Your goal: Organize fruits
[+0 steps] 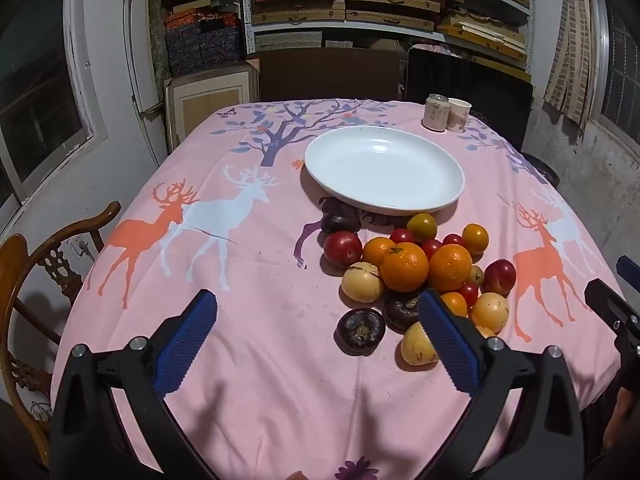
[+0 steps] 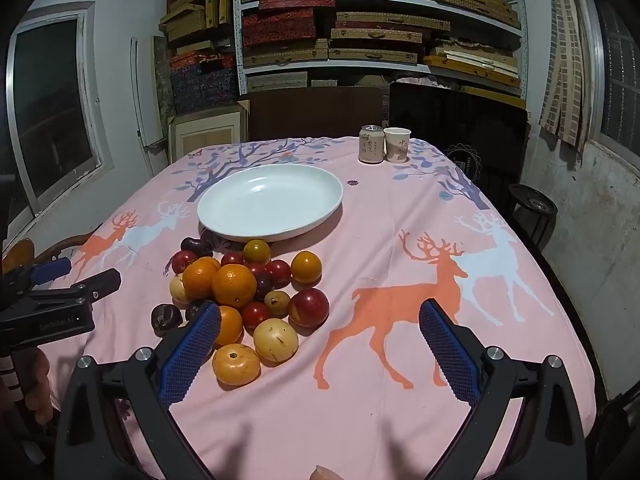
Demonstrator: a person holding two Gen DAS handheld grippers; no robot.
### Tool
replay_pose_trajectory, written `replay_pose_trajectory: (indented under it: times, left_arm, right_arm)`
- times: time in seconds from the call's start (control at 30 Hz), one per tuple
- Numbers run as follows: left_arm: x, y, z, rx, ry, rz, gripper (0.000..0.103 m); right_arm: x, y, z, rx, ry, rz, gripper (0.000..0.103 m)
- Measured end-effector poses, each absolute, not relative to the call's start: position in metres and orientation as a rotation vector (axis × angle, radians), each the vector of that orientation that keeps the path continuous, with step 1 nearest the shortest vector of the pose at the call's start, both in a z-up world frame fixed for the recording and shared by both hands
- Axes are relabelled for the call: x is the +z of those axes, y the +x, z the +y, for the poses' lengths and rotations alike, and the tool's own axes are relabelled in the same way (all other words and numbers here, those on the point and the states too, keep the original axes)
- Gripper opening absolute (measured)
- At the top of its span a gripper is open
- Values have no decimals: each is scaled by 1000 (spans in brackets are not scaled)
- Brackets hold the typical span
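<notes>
A pile of mixed fruit lies on the pink deer tablecloth: oranges, red plums, pale yellow fruits, dark mangosteens and small tomatoes. The pile also shows in the right wrist view. An empty white plate sits just behind the pile. My left gripper is open and empty, hovering over the cloth left of the pile, with its right finger in front of some fruit. My right gripper is open and empty, to the right of the pile.
A drink can and a paper cup stand at the table's far right. A wooden chair stands at the left edge. Shelves with boxes fill the back wall.
</notes>
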State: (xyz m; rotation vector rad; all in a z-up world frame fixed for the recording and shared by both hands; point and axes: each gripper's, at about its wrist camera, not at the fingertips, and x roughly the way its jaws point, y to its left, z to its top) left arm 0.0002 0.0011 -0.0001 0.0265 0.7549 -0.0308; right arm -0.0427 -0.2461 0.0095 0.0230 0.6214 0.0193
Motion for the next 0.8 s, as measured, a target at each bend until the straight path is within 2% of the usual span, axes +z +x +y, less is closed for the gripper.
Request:
replay_pose_trajectory:
  times: [0.8]
  left_arm:
    - [-4,3,-6,-25,70,767,99]
  right_arm:
    - [2,-37,-248,19,38,662,99]
